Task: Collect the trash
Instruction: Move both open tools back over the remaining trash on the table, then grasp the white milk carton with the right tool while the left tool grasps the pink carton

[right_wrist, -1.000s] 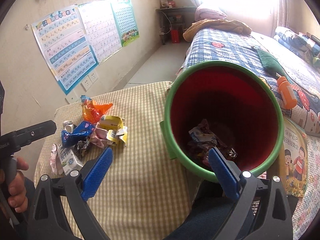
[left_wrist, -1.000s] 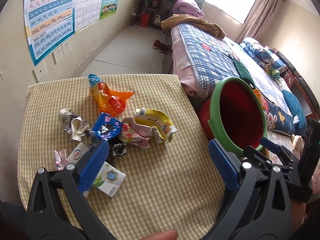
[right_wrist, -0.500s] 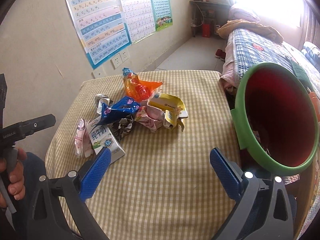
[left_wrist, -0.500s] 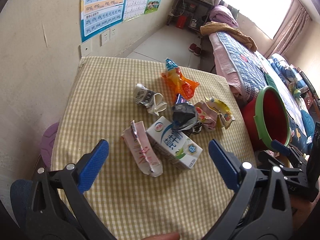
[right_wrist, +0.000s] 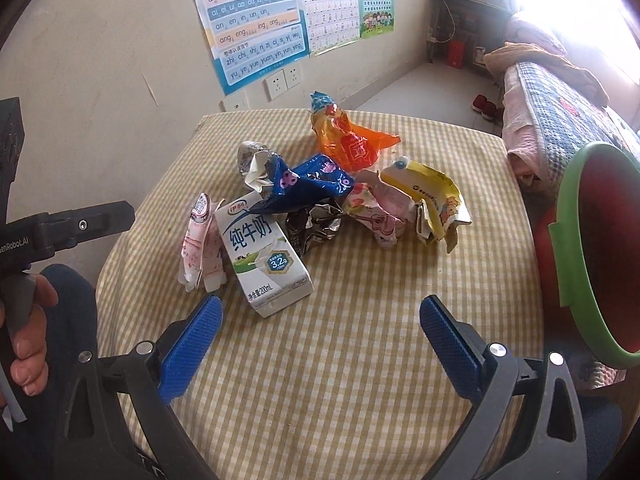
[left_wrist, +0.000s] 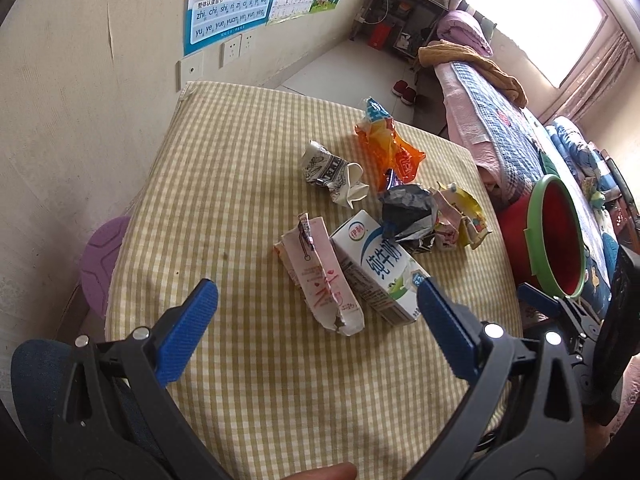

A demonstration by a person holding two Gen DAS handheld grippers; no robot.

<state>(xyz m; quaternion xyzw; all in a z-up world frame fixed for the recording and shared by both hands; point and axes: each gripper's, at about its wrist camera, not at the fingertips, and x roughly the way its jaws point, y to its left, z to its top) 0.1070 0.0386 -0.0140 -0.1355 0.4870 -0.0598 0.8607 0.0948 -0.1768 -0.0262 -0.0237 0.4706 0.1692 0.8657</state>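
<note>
Trash lies in a pile on the checked table (left_wrist: 248,360): a white milk carton (left_wrist: 378,266) (right_wrist: 262,252), a flattened pink carton (left_wrist: 318,276) (right_wrist: 200,240), an orange wrapper (left_wrist: 386,146) (right_wrist: 348,140), a blue wrapper (right_wrist: 308,184), a yellow wrapper (right_wrist: 432,200) and a crumpled white cup (left_wrist: 332,172). The red bin with a green rim (left_wrist: 554,236) (right_wrist: 592,248) stands at the table's right edge. My left gripper (left_wrist: 318,320) is open and empty, just short of the pink carton. My right gripper (right_wrist: 320,328) is open and empty, in front of the milk carton.
A wall with posters and sockets (right_wrist: 280,80) runs along the left. A bed with a blue quilt (left_wrist: 492,120) lies to the right beyond the bin. A purple stool (left_wrist: 102,256) stands left of the table.
Both grippers have swung left, away from the bin and toward the trash pile, and have come closer to the cartons. Both stay open.
</note>
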